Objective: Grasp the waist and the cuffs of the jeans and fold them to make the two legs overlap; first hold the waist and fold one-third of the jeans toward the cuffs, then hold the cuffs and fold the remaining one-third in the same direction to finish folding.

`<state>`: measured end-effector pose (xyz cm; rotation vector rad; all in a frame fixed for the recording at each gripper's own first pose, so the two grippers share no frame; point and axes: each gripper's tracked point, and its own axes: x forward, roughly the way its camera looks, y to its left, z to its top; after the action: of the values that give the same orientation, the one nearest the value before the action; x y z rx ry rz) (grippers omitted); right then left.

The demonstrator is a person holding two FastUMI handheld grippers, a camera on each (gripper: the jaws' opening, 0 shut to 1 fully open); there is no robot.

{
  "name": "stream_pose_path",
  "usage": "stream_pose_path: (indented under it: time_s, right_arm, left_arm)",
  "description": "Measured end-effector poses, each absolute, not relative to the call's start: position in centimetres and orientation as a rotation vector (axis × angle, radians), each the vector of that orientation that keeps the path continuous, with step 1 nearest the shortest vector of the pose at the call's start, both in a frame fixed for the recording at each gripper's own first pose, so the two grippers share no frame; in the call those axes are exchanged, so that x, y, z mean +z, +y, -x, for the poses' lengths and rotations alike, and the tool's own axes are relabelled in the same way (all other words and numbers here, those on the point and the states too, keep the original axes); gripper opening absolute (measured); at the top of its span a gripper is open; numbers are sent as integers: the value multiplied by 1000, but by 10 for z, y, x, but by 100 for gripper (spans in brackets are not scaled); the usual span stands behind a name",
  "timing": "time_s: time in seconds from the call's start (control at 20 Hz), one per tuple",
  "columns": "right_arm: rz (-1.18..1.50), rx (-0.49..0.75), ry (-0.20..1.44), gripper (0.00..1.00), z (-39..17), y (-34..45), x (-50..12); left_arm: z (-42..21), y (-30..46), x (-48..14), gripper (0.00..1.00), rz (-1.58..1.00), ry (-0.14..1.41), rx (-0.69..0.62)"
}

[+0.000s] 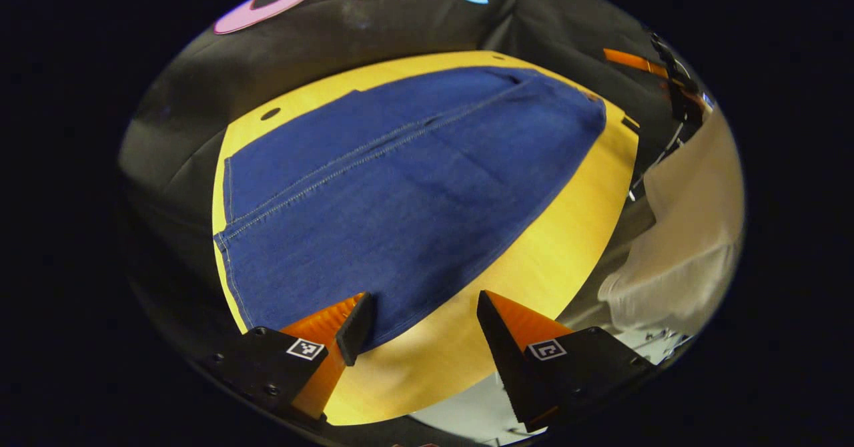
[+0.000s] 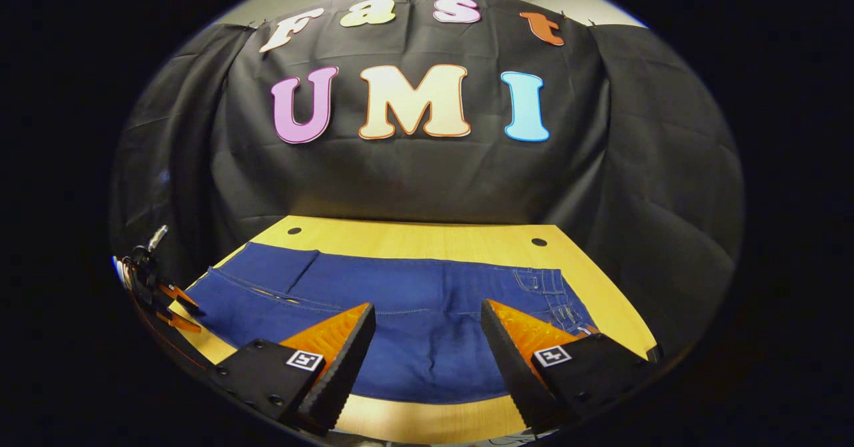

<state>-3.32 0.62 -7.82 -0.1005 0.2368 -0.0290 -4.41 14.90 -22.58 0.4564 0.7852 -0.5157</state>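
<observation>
Flat on the counter (image 2: 413, 233), the jeans (image 1: 400, 193) lie spread, waist perhaps at two o'clock in the right gripper view. Left tongs (image 1: 423, 317) gape wide at the jeans' six o'clock edge; right tongs (image 2: 427, 327) hover wide above denim.
</observation>
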Motion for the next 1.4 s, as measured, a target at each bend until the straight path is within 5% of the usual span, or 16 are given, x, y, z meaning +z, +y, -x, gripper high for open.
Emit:
stream_pose_path:
  time_s: [1.05,1.15,1.4]
  right_arm:
    - [163,18,336,99,-1,-19,-107]
    - [166,36,360,99,-1,-21,-116]
    - [184,94,446,99,5,-30,-139]
  left_arm:
    - [43,167,-239,85,-613,956,-580]
    - [43,165,-239,77,-613,958,-572]
    - [49,156,-241,21,-649,957,-567]
